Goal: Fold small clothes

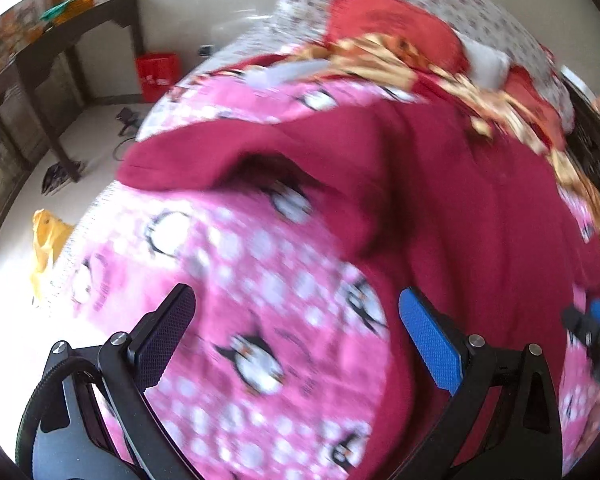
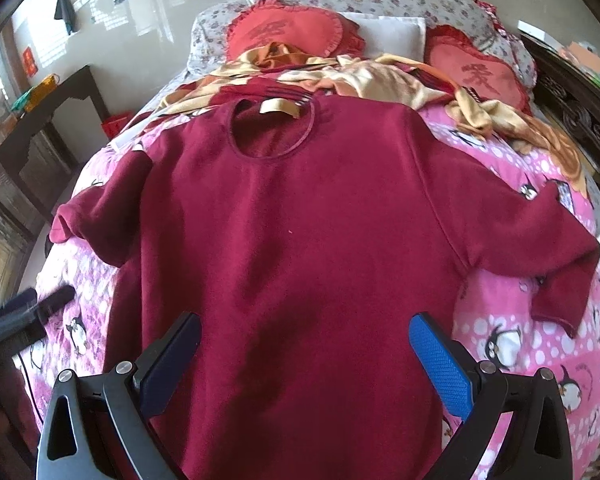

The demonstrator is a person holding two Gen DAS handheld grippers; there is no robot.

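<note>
A dark red long-sleeved top (image 2: 300,248) lies flat on a pink penguin-print blanket (image 2: 532,344), neckline away from me, both sleeves spread out to the sides. My right gripper (image 2: 304,344) hangs open over the lower middle of the top, nothing between its fingers. My left gripper (image 1: 296,320) is open too, above the pink blanket (image 1: 228,280) just left of the top's (image 1: 440,184) left sleeve and side; this view is blurred. The right gripper (image 1: 592,328) shows at the left wrist view's right edge, and the left gripper (image 2: 32,308) at the right wrist view's left edge.
Two red heart cushions (image 2: 292,28), a white pillow (image 2: 392,32) and a crumpled gold and red cloth (image 2: 364,72) lie at the bed's head. A dark wooden desk (image 1: 60,64), a red bag (image 1: 156,76) and a yellow bag (image 1: 48,240) are on the floor side, left of the bed.
</note>
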